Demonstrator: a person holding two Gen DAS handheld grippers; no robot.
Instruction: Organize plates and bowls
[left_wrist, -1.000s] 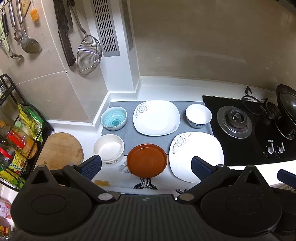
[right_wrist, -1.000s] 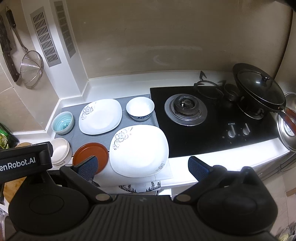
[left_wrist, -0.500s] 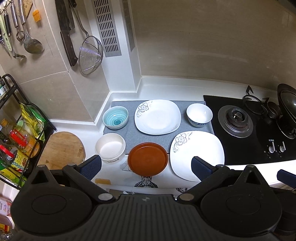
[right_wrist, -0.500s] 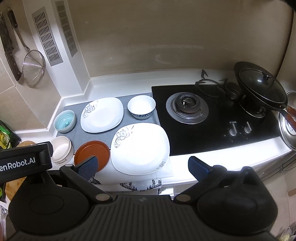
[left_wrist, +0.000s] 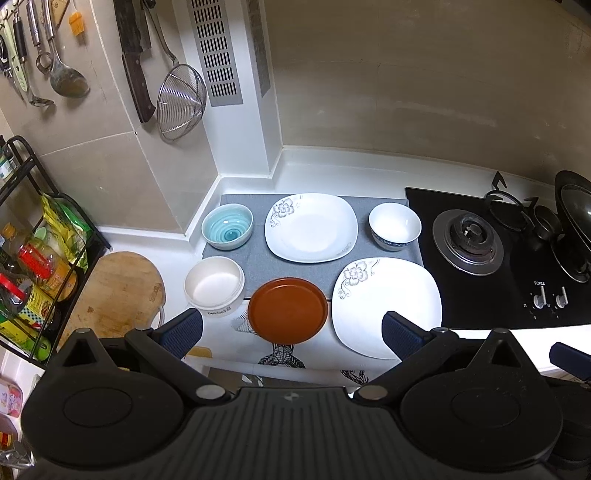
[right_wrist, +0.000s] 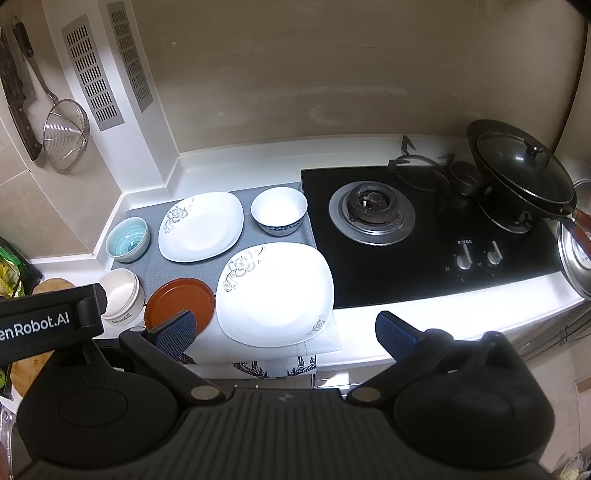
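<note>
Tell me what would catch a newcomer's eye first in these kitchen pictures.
Probably the brown round plate at the counter's front edge, the one warm colour among white dishes, with a big white flowered plate right of it. Behind on the grey mat sit a blue bowl, another flowered plate and a white bowl. Both open grippers hang above, holding nothing.

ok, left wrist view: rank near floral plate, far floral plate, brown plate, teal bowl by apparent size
1. near floral plate
2. far floral plate
3. brown plate
4. teal bowl
The near plate sits closer to the camera, so its lead over the far one is unsure.
</note>
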